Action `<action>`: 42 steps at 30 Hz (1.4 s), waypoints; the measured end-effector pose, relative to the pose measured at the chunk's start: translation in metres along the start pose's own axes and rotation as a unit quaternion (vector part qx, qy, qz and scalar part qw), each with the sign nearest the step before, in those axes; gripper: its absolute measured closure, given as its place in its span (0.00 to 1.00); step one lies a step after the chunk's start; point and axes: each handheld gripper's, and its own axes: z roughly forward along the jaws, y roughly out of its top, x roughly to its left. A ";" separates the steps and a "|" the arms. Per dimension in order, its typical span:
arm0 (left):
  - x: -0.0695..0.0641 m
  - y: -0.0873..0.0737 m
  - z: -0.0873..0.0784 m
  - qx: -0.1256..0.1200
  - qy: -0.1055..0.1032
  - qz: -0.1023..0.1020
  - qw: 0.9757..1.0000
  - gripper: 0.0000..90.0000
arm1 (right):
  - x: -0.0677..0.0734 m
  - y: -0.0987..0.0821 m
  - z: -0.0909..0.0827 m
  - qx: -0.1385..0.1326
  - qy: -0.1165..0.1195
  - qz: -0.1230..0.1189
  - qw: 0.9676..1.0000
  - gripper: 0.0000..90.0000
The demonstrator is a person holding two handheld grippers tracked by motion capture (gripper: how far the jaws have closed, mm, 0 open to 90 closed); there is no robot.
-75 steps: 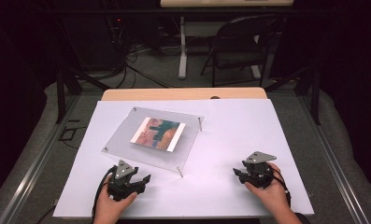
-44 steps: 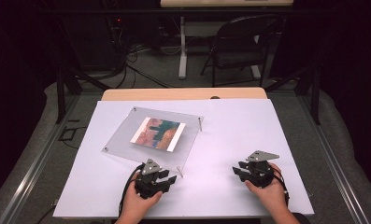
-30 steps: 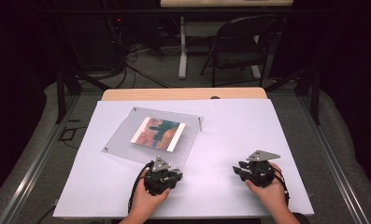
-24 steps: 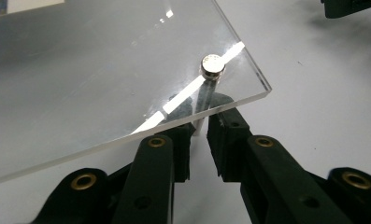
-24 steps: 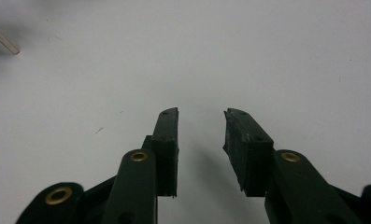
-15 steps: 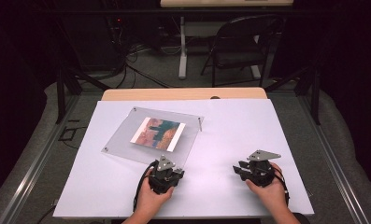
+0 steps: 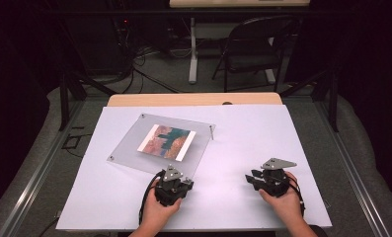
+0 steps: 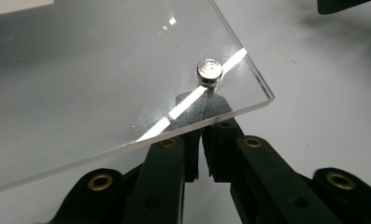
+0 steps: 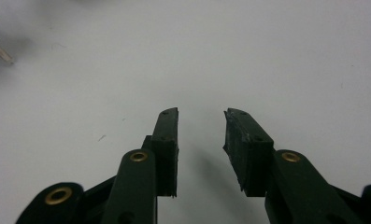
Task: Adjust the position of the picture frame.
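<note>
Acrylic frame, stiff, slick and scratch-prone, lying left of centre on the white table; left gripper, jaws nearly together beneath its near corner standoff, best hold; right gripper parted, empty.

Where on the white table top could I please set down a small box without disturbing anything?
Bare room lies right of the acrylic photo frame, up to the table's far and right edges. The near edge is crowded: left gripper at the frame's corner standoff, right gripper beside it.
</note>
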 end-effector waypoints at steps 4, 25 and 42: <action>0.001 -0.007 -0.011 0.005 0.001 -0.004 1.000 0.95 | 0.005 0.005 0.003 -0.003 0.012 -0.011 1.000 0.78; 0.008 -0.024 -0.031 0.014 0.016 -0.011 1.000 0.95 | 0.017 0.067 0.074 -0.011 0.045 -0.050 0.998 0.81; 0.007 -0.026 -0.029 0.011 0.018 -0.014 1.000 0.94 | 0.018 0.108 0.137 0.006 0.031 -0.064 0.997 0.81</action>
